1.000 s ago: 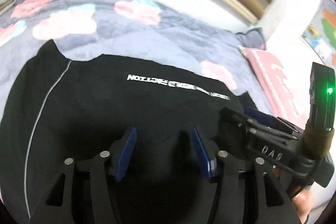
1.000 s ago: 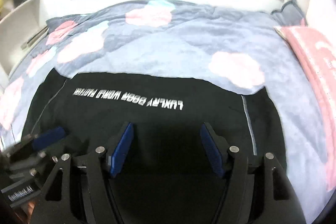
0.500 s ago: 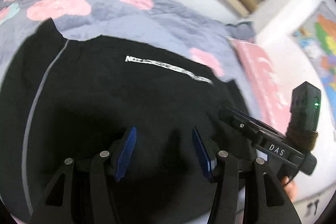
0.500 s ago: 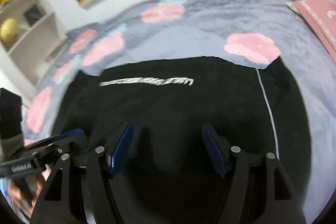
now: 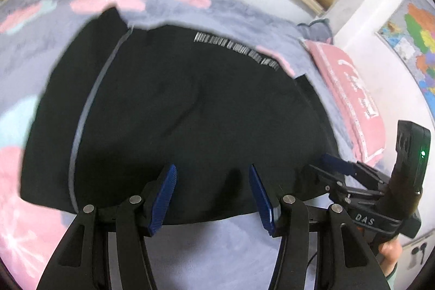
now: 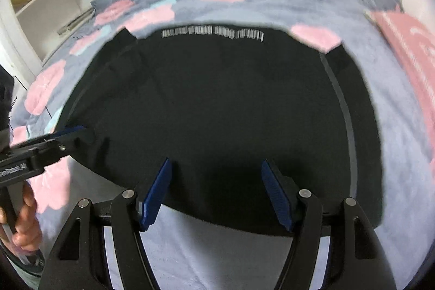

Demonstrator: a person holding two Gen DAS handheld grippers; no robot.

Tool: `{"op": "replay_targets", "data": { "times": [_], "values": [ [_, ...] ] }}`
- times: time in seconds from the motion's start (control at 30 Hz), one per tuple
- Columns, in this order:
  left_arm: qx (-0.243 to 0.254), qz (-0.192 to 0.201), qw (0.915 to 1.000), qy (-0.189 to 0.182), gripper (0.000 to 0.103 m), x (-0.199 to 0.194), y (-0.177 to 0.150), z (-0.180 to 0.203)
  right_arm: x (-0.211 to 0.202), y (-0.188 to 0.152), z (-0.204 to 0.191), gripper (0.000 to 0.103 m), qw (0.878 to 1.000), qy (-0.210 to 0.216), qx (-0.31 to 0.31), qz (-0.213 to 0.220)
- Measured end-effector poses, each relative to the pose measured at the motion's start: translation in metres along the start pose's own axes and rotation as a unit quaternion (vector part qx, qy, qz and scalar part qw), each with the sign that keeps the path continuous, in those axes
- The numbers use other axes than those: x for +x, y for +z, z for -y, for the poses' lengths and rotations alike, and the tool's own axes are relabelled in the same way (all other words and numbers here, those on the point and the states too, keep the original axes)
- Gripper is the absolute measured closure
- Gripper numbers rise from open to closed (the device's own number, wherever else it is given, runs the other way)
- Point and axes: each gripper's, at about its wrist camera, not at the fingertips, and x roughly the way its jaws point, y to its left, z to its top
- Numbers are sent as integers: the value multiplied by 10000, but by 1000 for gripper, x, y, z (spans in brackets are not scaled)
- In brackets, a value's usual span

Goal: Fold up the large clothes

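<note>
Both our grippers hover over the near hem of the black garment (image 5: 190,105), spread flat on the flowered blanket (image 5: 244,15): left gripper (image 5: 212,189) parted, empty; right gripper (image 6: 217,186) likewise parted, gripping nothing.

— How's the light?
— Soft, even indoor light; the black fabric garment (image 5: 190,110) swallows detail.
— Sharpness?
— Motion blur smears its white lettering (image 6: 212,33); fisheye bends edges, corners go dark.
</note>
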Motion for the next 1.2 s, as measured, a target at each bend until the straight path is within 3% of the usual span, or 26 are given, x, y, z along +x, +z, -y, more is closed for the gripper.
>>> {"op": "replay_targets", "data": {
  "times": [0.1,0.17,0.27,0.4,0.7,0.83,0.93,1.13,1.2],
  "values": [
    [-255,-76,9996,-30,46,28,-3,-15,17,-5,6,27,9999,113,29,-47],
    [-389,-30,9992,-91,46,35,-5,-22,24,-6,10,18,9993,344,105,-114],
    [-444,100,9989,-114,46,38,-10,-25,29,-8,6,13,9996,264,-8,-96],
    [-213,300,9992,136,45,39,-21,-18,29,-17,-7,10,9996,-147,-232,100],
    [-51,298,9995,115,44,34,-26,-17,20,-32,-2,10,9997,-145,-123,126],
    [-5,233,9996,126,44,17,-26,-10,-1,-48,-1,11,9997,-161,-182,-57],
    [76,294,9993,206,44,-11,-28,-15,-30,-59,9,11,9999,-10,-138,43],
    [-14,968,9944,425,43,-94,-16,-47,-97,-64,67,11,9971,-236,312,655],
    [-159,1145,9921,487,38,-113,-6,-61,-111,-59,95,11,9950,-347,537,769]
  ]
}}
